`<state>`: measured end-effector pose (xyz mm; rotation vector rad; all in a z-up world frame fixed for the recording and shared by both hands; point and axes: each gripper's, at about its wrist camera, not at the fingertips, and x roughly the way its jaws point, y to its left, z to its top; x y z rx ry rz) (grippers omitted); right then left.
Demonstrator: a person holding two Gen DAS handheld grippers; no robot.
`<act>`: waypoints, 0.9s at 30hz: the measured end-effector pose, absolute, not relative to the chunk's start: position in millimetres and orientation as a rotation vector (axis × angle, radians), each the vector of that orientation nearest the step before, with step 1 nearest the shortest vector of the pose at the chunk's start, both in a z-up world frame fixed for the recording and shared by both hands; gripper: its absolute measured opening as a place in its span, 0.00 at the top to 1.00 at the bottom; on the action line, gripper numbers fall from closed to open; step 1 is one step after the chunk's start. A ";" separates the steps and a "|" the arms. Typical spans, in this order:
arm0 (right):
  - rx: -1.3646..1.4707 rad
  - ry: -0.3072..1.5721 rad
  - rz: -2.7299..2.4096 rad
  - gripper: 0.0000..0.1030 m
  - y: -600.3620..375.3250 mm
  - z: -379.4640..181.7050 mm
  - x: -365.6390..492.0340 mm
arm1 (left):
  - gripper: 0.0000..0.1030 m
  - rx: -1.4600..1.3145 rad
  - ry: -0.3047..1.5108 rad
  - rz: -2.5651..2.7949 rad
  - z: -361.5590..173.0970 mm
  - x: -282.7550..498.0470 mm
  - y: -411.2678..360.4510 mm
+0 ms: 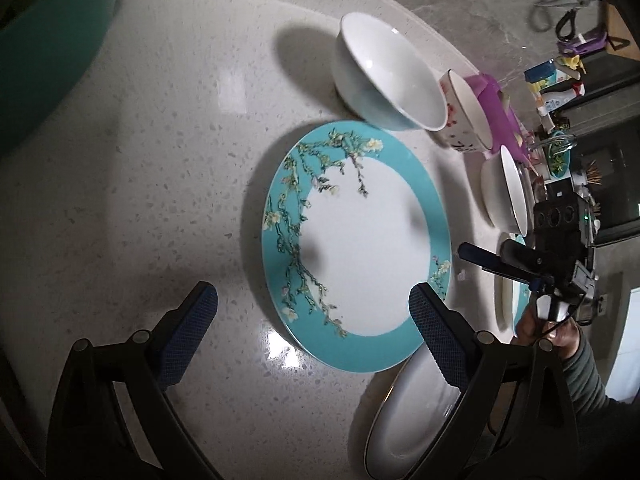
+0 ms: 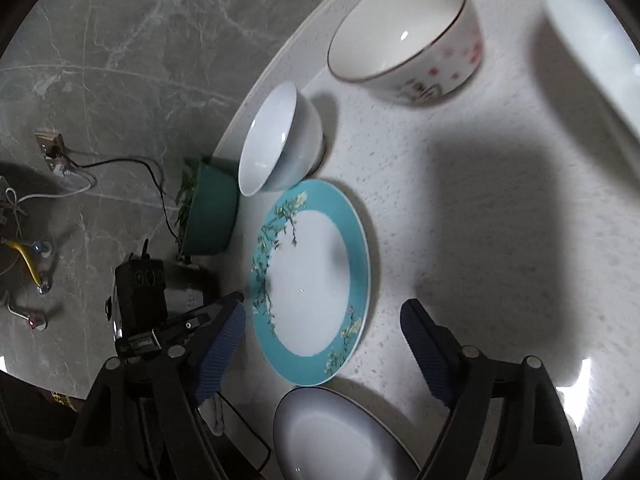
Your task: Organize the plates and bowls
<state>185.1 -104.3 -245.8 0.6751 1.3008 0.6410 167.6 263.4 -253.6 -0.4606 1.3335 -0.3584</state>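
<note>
The left gripper point(image 1: 312, 336) hung with jaws wide apart over the counter point(image 1: 160, 160), beside a teal-rimmed plate point(image 1: 356, 248); a white bowl point(image 1: 388, 76) leaned against its rim.

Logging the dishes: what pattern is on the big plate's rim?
Turquoise rim with flowering branches; clearest in the left wrist view.

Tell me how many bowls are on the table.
3, maybe more out of frame: a plain white bowl touching the teal plate, a red-flowered bowl beyond it, another white bowl farther along.
</note>
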 end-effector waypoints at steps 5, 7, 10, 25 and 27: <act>0.704 1.331 0.644 0.24 -102.3 -259.3 190.4 | 0.06 -0.467 1.332 -0.375 -262.9 175.2 262.4; 0.717 1.329 0.648 0.26 -101.9 -261.5 193.0 | 0.07 -0.467 1.327 -0.382 -265.6 178.1 261.6; 0.715 1.336 0.666 0.29 -97.2 -262.4 196.9 | 0.07 -0.439 1.330 -0.385 -264.2 183.5 260.1; 0.725 1.366 0.635 0.63 -99.0 -272.3 201.0 | 0.88 -0.368 1.367 -0.335 -261.2 188.7 274.0; 0.693 1.374 0.620 0.72 -97.0 -271.3 200.9 | 0.87 -0.332 1.368 -0.323 -258.9 188.8 270.7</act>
